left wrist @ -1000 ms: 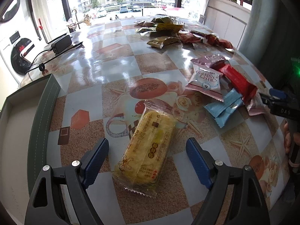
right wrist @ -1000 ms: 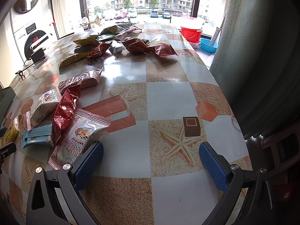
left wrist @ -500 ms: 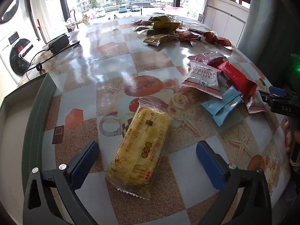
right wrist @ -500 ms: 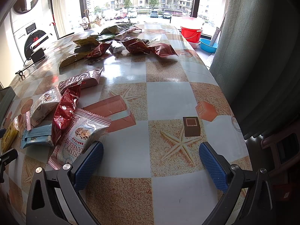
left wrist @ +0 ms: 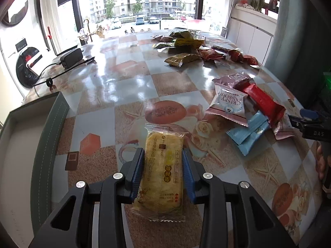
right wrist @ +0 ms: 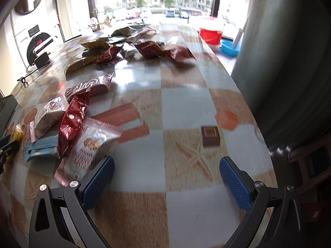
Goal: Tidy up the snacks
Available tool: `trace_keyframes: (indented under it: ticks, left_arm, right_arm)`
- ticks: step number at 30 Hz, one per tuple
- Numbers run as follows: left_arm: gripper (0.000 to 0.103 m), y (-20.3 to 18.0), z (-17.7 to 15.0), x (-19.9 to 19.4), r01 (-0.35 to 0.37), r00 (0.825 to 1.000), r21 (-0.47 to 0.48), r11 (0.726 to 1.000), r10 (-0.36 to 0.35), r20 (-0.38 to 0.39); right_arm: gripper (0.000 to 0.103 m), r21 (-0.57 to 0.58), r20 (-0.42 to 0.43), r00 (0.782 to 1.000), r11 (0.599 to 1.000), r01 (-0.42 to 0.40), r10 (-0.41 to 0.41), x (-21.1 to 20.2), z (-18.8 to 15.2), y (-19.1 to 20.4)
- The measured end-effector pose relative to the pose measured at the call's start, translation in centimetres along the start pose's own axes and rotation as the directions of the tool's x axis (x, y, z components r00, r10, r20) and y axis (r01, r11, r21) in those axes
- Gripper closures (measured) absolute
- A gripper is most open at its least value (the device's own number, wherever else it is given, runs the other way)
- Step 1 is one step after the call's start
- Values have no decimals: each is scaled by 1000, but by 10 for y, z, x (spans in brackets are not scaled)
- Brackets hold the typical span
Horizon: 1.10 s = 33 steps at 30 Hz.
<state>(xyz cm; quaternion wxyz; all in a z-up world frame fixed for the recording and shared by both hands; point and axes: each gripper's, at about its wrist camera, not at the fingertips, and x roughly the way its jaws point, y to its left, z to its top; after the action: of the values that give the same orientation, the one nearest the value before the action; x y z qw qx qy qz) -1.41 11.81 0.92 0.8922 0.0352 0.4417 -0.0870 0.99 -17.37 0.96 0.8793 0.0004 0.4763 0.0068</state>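
A yellow snack packet point(left wrist: 163, 186) lies lengthwise on the patterned table point(left wrist: 128, 82), between the blue pads of my left gripper point(left wrist: 163, 152). The jaws are closing and both pads touch the packet's long sides. To its right lie a white cranberry packet point(left wrist: 229, 103), a red packet point(left wrist: 262, 101) and a light blue packet point(left wrist: 248, 132). My right gripper point(right wrist: 167, 165) hovers open over bare table, nothing between its fingers. A pink cranberry packet point(right wrist: 86, 153) lies just beside its left finger.
A green-edged box point(left wrist: 47, 144) stands at the table's left edge. A pile of green and dark red snack bags point(left wrist: 186, 41) sits at the far end, near a black power adapter point(left wrist: 71, 57) with its cable. A red bucket point(right wrist: 211, 35) stands beyond the table.
The left jaws first spread wider, then came together on the sides of the yellow packet, which now lies straight between them. The right gripper has stayed where it was.
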Motion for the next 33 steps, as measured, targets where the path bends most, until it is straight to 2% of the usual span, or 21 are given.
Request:
trace_keyframes:
  ticks: [2,4,6,8,9,14,16,17,19,24,27,31,32,33]
  left_arm:
    - [64,4,-1,-2,1,1000,-19,1000,-1,4]
    - [64,8,0,-2,-11,1000,-41,999,11,7]
    - [64,8,3,0,-24,1000,-52,998,25,7]
    - [64,8,3,0,-33,999,-53,998,33,8]
    - [64,8,3,0,-34,999,-51,998,34,7]
    - [63,8,3,0,-36,999,-53,998,36,7]
    - [63,9,3,0,-34,999,-59,998,34,8]
    - [63,10,3,-1,-34,999,-60,998,35,8]
    - [63,10,3,0,-35,999,-60,998,36,8]
    - [63,10,3,-1,-33,999,-60,998,34,9]
    - [63,10,3,-1,-35,999,-60,998,35,9]
    - [63,10,4,1,-41,999,-60,997,41,7]
    - [63,9,4,1,-39,999,-61,997,39,7]
    - [63,10,4,1,-35,999,-64,997,36,8]
  right_arm:
    - [2,102,18,993,988,-120,119,-15,-10,-6]
    - [2,146,59,984,973,-177,171,-29,-18,-3]
    - [8,123,57,985,978,-170,164,-33,-21,12]
    - [29,91,30,988,984,-153,150,-28,-18,28]
    - [33,82,17,990,986,-143,142,-23,-14,35]
    - [33,13,-6,993,993,-117,117,-9,1,65]
    - [33,24,-3,994,994,-111,111,-6,6,67]
    - [36,11,4,997,997,-72,72,-5,6,68]
    - [52,-35,3,1000,999,3,-3,1,8,72]
    - [53,-31,-4,999,999,-35,35,2,14,55]
    - [52,-77,1,1000,997,-18,18,0,10,53]
    - [53,-34,13,1000,999,-3,4,8,20,49]
    - [61,-38,15,1000,999,-3,3,9,23,52]
    - [61,-48,17,1000,999,-8,8,9,25,55]
